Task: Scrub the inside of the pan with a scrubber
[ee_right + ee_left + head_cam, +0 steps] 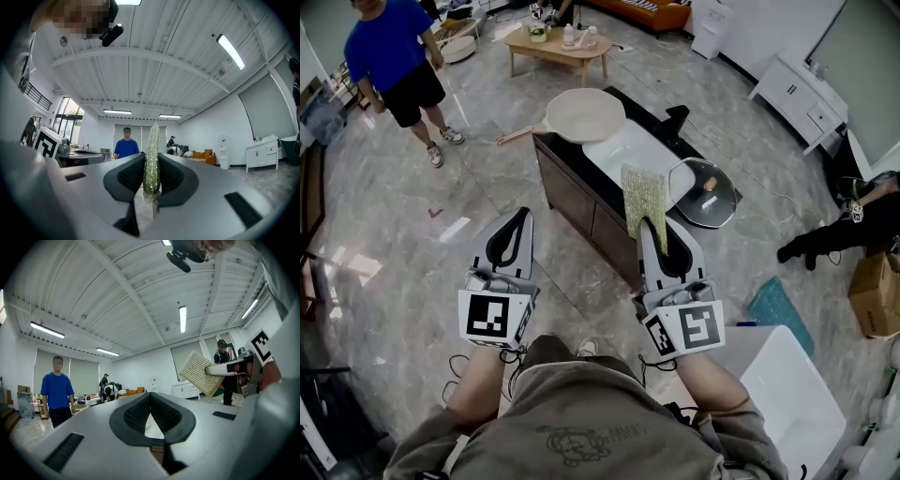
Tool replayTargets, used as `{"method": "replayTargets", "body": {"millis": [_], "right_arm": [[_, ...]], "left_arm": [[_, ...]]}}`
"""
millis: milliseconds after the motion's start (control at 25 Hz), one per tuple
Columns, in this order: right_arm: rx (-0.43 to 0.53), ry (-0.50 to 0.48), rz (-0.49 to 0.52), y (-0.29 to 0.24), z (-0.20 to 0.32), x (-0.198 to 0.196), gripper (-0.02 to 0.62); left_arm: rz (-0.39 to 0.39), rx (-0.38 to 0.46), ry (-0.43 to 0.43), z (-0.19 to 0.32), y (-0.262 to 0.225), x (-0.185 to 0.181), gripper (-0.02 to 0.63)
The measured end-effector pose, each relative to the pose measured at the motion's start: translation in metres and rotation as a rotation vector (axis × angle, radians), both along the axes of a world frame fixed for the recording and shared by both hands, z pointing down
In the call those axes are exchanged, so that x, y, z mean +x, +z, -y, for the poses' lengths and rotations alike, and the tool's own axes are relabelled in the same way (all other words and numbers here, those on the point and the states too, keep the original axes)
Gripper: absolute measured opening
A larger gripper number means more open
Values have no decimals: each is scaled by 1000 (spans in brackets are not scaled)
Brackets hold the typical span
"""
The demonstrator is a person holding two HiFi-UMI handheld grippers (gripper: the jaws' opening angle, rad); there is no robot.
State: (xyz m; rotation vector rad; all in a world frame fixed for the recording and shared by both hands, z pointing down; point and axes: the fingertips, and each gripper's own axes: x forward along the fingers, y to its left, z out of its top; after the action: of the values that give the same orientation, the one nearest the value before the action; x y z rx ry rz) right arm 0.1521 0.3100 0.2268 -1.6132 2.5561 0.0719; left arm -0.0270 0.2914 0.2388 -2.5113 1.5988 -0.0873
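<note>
Scrubber (639, 192) stands upright, pinched in the level right tongs (654, 231), while the left tongs (521, 216) point level, pressed together.

Dark low cabinet (572, 192), frame centre, running diagonally on grey marble floor (394, 244). On top, upper-left end: cream pan (584, 114), wooden handle overhanging edge toward left. Middle: white rectangular slab (619, 150), just beside pan. Right end: glass lid (698, 204), dark rim, knob up.

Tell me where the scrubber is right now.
The scrubber is clamped in the right tongs, centre right in the head view, seen against the dark cabinet and just left of the glass lid.
</note>
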Motion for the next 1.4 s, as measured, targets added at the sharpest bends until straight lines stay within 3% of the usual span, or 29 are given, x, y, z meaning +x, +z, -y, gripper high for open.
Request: {"method": "replayTargets", "body": {"millis": [400, 760, 1400], "right_arm": [[8, -34, -11, 11, 13, 10, 71], [16, -26, -28, 23, 46, 5, 72], [-51, -5, -47, 42, 191, -44, 72]], "left_arm": [[9, -3, -28, 6, 9, 10, 18], [7, 11, -26, 42, 22, 4, 18], [21, -52, 3, 189, 41, -44, 18]]}}
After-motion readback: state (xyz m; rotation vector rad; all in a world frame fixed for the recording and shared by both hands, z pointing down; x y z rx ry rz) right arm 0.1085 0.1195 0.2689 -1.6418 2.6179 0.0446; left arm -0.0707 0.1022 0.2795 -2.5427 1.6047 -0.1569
